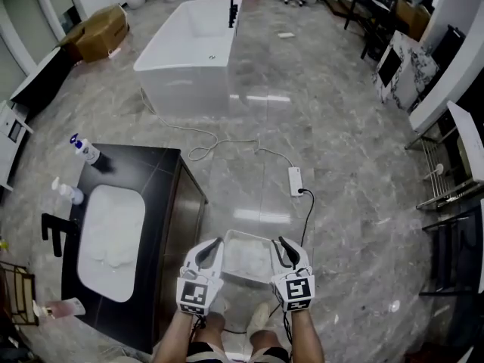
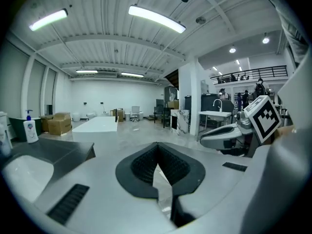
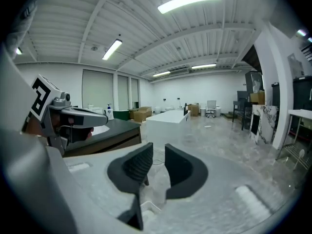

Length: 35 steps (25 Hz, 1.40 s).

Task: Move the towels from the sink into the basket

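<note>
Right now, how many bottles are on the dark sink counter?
3: blue-capped bottle at far corner, white bottle near the faucet, pink bottle lying at near end.

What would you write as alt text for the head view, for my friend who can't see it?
Looking down, a person holds the left gripper and right gripper over a white basket on a grey marble floor. A white sink in a dark counter is at the left, and a white bathtub stands farther off.
</note>
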Each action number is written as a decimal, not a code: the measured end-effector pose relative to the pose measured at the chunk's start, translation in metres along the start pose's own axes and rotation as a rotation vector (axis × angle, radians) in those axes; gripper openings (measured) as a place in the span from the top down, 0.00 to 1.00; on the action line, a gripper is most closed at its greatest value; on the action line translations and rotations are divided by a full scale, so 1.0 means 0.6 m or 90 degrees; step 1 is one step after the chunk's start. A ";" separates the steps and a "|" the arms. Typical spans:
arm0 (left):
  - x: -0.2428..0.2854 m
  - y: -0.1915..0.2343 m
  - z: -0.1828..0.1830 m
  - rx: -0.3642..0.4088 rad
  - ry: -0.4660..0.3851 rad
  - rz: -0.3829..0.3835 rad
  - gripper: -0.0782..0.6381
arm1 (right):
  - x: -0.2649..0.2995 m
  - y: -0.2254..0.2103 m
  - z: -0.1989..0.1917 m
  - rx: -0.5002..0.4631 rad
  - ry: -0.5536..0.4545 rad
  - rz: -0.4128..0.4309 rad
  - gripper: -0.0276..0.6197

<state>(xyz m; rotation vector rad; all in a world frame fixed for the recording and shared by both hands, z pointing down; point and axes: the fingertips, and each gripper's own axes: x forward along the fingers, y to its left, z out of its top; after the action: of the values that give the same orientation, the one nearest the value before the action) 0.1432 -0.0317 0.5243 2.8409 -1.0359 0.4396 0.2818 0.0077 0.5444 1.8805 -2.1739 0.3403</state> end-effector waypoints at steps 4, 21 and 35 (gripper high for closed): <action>-0.036 0.004 0.072 0.004 -0.014 0.012 0.87 | -0.040 0.005 0.090 -0.010 -0.029 -0.008 0.87; -0.164 -0.035 0.213 0.035 -0.066 0.024 0.87 | -0.178 0.051 0.234 -0.056 -0.077 -0.023 0.95; -0.193 -0.045 0.195 0.032 -0.057 0.027 0.87 | -0.202 0.061 0.222 -0.050 -0.081 -0.011 0.96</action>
<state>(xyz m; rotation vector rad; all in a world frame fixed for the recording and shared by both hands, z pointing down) 0.1039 0.0401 0.3787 2.9128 -1.1173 0.3503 0.2580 0.0814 0.3777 1.9257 -2.2156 0.1332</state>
